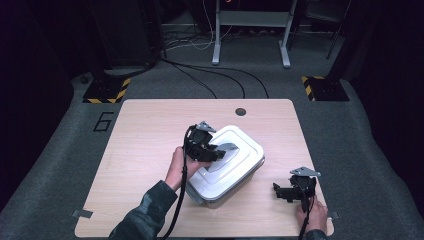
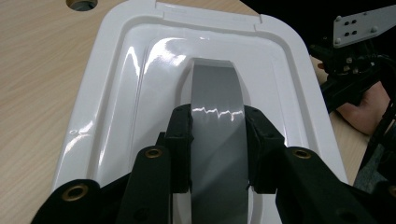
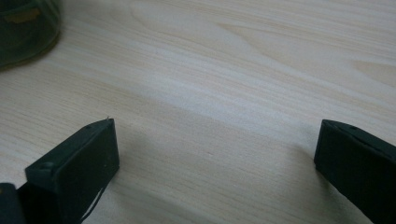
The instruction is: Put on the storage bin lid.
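Left tongs [image 2: 217,140] clamped across grey handle [image 2: 215,88], handle axis running away along lid [image 2: 116,93]; right tongs [image 3: 210,154] wide, idle on bench [image 3: 233,56]

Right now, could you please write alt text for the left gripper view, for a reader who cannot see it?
The left gripper is shut on the grey handle of a white container lid, one black jaw on each side of it. The container sits on a light wooden table.
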Demonstrator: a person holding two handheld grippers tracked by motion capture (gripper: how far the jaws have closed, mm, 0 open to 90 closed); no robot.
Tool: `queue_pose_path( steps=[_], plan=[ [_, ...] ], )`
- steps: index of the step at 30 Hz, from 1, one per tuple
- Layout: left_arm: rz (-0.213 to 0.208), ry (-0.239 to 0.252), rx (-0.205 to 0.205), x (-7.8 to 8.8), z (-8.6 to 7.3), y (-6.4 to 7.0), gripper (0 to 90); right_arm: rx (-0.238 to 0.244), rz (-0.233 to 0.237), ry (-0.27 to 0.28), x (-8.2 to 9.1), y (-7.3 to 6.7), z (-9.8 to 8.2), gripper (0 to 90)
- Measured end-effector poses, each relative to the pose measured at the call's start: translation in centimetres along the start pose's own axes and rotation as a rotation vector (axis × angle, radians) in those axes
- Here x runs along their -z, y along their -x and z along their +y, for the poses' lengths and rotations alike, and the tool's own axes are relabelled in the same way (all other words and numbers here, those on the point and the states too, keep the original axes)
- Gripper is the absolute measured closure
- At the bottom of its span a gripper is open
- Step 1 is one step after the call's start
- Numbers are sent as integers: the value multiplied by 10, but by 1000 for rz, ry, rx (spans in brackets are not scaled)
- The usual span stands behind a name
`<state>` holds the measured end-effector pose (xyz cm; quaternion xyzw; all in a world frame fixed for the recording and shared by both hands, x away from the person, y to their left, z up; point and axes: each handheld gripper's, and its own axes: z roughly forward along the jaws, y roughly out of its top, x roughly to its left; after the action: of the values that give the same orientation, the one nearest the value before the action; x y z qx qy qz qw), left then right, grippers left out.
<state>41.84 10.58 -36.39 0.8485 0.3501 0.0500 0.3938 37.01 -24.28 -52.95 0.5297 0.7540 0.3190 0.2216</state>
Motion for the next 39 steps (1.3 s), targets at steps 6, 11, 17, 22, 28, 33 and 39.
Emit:
queue_pose_path(
  steps=[6, 11, 17, 22, 28, 33, 39],
  plan=[
    [-3, 1, -9, -2, -2, 4, 668, -2, 0, 1, 0, 0, 0, 0],
    [2, -8, -17, -6, -4, 5, 667, -3, -1, 1, 0, 0, 0, 0],
    [10, -14, -29, -9, -6, 8, 664, -5, -4, 2, 0, 0, 0, 0],
    [33, -14, -41, -4, -4, 10, 516, -3, -1, 1, 0, 0, 0, 0],
    [53, 7, -52, 14, -3, 10, 288, -3, -1, 1, 0, 0, 0, 0],
    [74, 21, -42, 30, -6, 4, 158, -7, -3, 3, 0, 0, 0, 0],
    [106, 37, -17, 49, -15, -7, 99, -6, -2, 2, 0, 0, 0, 0]
  ],
)
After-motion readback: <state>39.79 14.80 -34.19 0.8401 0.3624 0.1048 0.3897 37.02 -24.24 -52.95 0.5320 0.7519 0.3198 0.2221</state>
